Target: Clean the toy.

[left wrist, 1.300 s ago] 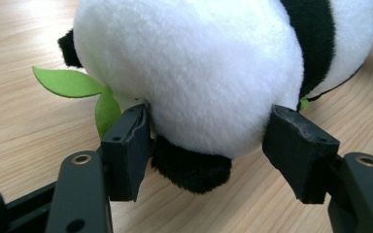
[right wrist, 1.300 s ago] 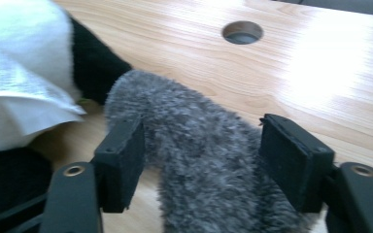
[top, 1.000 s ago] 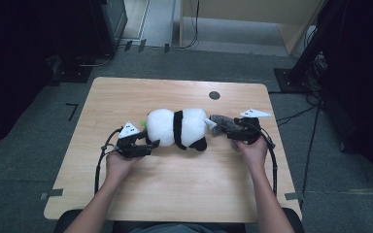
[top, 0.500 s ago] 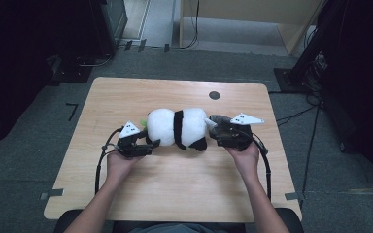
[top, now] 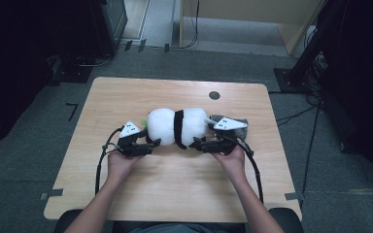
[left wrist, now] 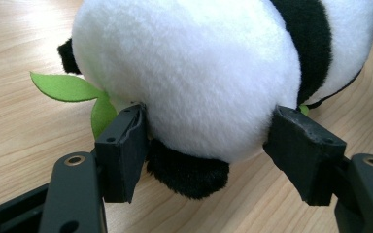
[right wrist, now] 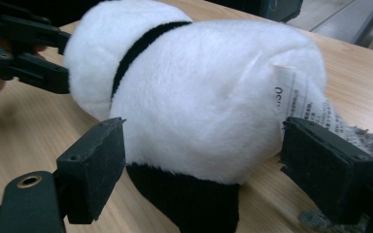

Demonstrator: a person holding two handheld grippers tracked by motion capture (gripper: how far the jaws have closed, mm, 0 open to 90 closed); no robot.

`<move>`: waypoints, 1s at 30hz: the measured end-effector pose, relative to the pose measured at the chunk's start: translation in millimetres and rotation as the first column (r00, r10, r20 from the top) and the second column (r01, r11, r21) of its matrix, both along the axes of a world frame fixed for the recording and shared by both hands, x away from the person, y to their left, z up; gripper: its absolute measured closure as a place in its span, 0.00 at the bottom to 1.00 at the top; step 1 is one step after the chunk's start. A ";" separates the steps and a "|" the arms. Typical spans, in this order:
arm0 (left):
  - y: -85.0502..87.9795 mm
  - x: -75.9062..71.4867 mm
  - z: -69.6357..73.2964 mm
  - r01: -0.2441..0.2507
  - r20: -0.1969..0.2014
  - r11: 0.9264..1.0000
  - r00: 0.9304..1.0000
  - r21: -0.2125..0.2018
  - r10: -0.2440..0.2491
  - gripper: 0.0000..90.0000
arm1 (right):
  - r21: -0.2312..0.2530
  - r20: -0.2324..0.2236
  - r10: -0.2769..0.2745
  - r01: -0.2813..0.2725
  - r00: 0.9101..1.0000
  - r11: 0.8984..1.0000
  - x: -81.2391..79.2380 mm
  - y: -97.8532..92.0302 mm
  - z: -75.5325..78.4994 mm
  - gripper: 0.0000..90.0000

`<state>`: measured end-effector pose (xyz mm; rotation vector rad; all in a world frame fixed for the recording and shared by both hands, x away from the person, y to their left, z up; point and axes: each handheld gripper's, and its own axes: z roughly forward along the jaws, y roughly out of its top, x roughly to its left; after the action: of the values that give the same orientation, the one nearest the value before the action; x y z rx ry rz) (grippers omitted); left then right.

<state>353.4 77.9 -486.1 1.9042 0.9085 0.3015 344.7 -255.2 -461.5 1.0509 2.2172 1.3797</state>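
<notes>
A black-and-white plush panda (top: 177,126) lies on its side in the middle of the wooden table (top: 126,97). My left gripper (top: 154,141) is at its head end. In the left gripper view both pads press into the white fur of the head (left wrist: 199,63), beside a green felt leaf (left wrist: 63,87). My right gripper (top: 196,144) is at the panda's rear end, its jaws just having opened wider. In the right gripper view they stand on either side of the rear (right wrist: 199,87), next to a white label (right wrist: 296,102), without squeezing.
A grey furry piece (top: 235,120) lies on the table just behind the right gripper. A small black round hole (top: 214,95) sits at the far middle of the tabletop. Black stands and cables ring the table on the floor.
The right hand has slid left and toward the near edge, from beside the grey furry piece to the panda's rear. The left hand and the panda have stayed put.
</notes>
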 end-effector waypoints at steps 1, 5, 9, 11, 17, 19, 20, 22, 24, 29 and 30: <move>-0.2 0.2 0.0 0.000 -0.001 1.000 1.000 -0.002 0.000 0.35 | -0.007 0.000 -0.006 0.006 1.000 1.000 1.1 2.7 -1.9 0.18; -1.3 1.2 -0.4 -0.002 -0.006 1.000 1.000 -0.007 0.002 0.35 | -0.017 0.024 -0.026 0.026 0.999 1.000 4.1 10.9 -6.5 0.15; -2.6 2.0 -0.3 -0.008 -0.010 1.000 1.000 -0.014 0.008 0.34 | -0.003 0.024 -0.037 0.037 0.999 0.999 7.1 14.2 -10.7 0.14; -3.4 2.2 -0.1 -0.014 -0.013 1.000 1.000 -0.019 0.013 0.34 | 0.002 0.020 -0.040 0.040 0.999 0.999 8.9 16.1 -13.5 0.13; -4.5 2.8 0.5 -0.019 -0.029 0.999 0.999 -0.027 0.019 0.36 | -0.036 0.015 -0.066 0.066 0.998 0.997 12.9 24.8 -22.0 0.13; -5.0 2.8 0.2 -0.021 -0.028 0.999 0.999 -0.025 0.021 0.36 | -0.049 0.020 -0.068 0.069 0.997 0.996 14.0 27.2 -23.3 0.15; -5.3 2.8 0.0 -0.022 -0.027 0.999 0.999 -0.026 0.022 0.36 | -0.060 0.026 -0.072 0.074 0.997 0.995 14.5 28.2 -23.5 0.16; -6.2 2.8 -0.2 -0.022 -0.031 0.999 0.999 -0.032 0.021 0.36 | -0.062 0.026 -0.080 0.081 0.996 0.995 16.3 28.1 -23.4 0.22; -6.7 3.0 0.2 -0.021 -0.038 0.999 0.999 -0.034 0.020 0.38 | -0.077 0.024 -0.090 0.091 0.996 0.993 18.1 28.2 -23.6 0.30; -6.6 3.0 0.7 -0.011 -0.027 1.000 1.000 -0.029 0.010 0.38 | -0.067 0.002 -0.072 0.072 0.997 0.995 21.2 23.8 -20.3 0.56; -6.4 2.8 1.2 -0.011 -0.023 1.000 1.000 -0.022 0.010 0.38 | -0.068 0.001 -0.064 0.064 0.998 0.996 21.9 22.2 -19.3 0.59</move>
<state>356.1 71.5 -484.9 1.8866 0.9333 0.2754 366.6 -233.0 -480.9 1.0899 2.1948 1.2683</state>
